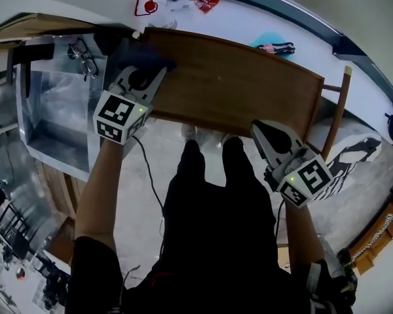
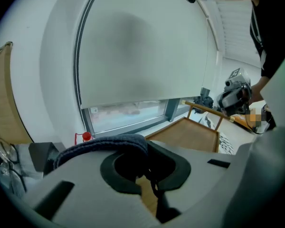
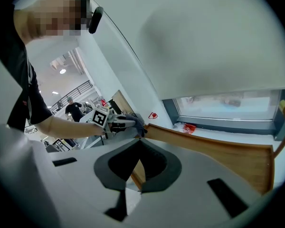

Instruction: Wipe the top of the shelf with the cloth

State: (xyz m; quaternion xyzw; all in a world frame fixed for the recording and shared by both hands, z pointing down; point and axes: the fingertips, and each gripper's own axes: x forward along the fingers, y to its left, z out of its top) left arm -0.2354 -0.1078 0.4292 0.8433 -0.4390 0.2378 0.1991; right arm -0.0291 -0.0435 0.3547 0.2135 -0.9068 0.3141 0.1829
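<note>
The shelf's brown wooden top [image 1: 236,87] runs across the middle of the head view. At its left end lies a dark blue cloth [image 1: 144,59], and my left gripper [image 1: 146,72] is shut on it, pressing it onto the board. In the left gripper view the cloth [image 2: 104,146] bulges over the jaws of the left gripper [image 2: 145,156], with the shelf top [image 2: 187,132] stretching beyond. My right gripper [image 1: 267,133] is at the board's front edge on the right, shut with nothing in it. The right gripper [image 3: 140,144] looks along the board [image 3: 204,148] toward the cloth [image 3: 135,122].
A shiny metal bin [image 1: 52,110] stands left of the shelf, with glasses [image 1: 85,59] at its rim. Red items [image 1: 146,6] and a teal object with a cable [image 1: 275,46] lie on the sill behind. A wooden post [image 1: 337,110] rises at the shelf's right end.
</note>
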